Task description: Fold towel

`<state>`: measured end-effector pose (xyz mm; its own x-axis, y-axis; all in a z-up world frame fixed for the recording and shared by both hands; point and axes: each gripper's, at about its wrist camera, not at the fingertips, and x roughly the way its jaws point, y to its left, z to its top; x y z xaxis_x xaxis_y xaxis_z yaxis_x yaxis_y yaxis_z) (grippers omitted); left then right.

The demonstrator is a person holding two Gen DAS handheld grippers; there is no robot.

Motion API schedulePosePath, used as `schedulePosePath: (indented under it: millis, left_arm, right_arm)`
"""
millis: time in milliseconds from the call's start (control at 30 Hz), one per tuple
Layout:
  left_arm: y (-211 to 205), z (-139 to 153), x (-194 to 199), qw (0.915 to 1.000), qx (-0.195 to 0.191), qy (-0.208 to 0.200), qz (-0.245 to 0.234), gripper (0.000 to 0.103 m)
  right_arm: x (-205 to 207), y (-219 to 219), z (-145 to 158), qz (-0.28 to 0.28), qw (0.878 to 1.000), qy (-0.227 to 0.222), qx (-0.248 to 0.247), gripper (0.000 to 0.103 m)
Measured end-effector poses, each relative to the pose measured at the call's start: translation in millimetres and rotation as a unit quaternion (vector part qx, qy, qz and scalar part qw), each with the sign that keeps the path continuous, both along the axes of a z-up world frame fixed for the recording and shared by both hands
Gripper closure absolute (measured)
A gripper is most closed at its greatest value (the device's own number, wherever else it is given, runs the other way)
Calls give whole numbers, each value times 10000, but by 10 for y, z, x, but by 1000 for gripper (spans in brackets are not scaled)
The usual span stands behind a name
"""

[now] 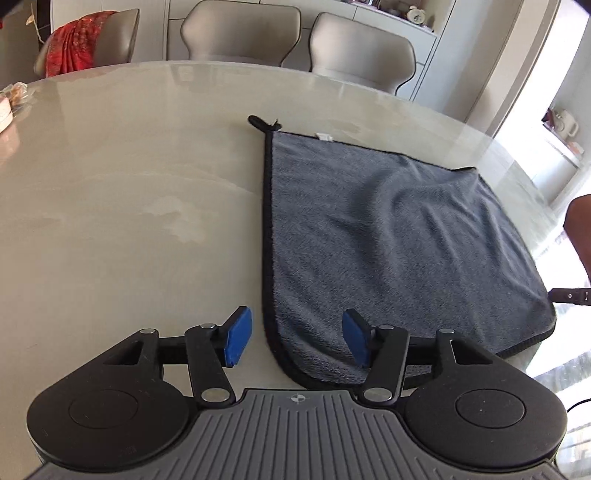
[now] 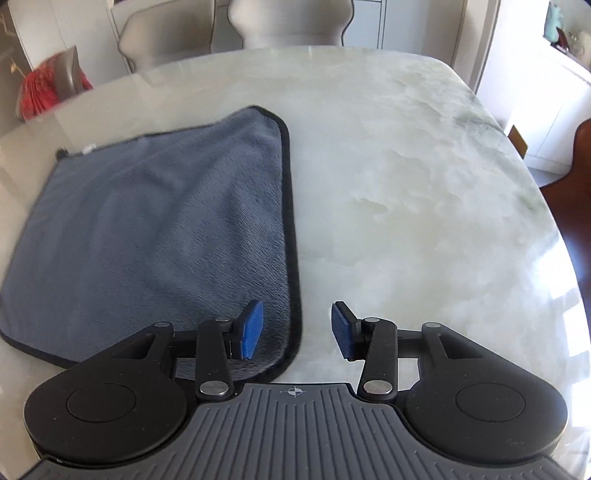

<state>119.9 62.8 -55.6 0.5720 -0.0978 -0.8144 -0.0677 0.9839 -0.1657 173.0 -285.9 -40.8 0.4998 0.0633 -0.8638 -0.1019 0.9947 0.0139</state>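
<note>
A grey towel (image 1: 388, 236) with a black hem lies flat on the pale marble table (image 1: 129, 184), a hanging loop at its far left corner. My left gripper (image 1: 297, 341) hovers open over the towel's near left corner, the hem running between its blue pads without touching them. In the right wrist view the same towel (image 2: 155, 229) fills the left half. My right gripper (image 2: 297, 330) stands open above the towel's near right corner, its left pad (image 2: 251, 328) over the cloth and its right pad over bare table.
Beige chairs (image 1: 240, 33) stand along the table's far side, one draped with a red cloth (image 1: 74, 44). Small items (image 1: 11, 103) sit at the far left edge. A person's arm (image 1: 580, 229) shows at the right. A wooden chair (image 2: 580, 155) stands right of the table.
</note>
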Motion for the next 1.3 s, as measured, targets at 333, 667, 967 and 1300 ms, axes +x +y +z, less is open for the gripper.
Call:
schedulePosePath:
  millis: [333,667,967,1300]
  left_arm:
    - [-110,-38,-74,9995,289,135,-46,44]
    - [-128,-18,-107,9985,363,275,-308,87]
    - [-64,-33,-117,9981,395,322,-344,87]
    - [-26,8,-114,9976,452,384,-349,86]
  right_arm:
    - [-85,190,-61,518,9983,-99,233,94]
    - [-371,207,33,326,9993,177,-35,95]
    - [-376,224,178,107,9986,-121,-496,72]
    - [-299,216,142,420,9975,184,540,67]
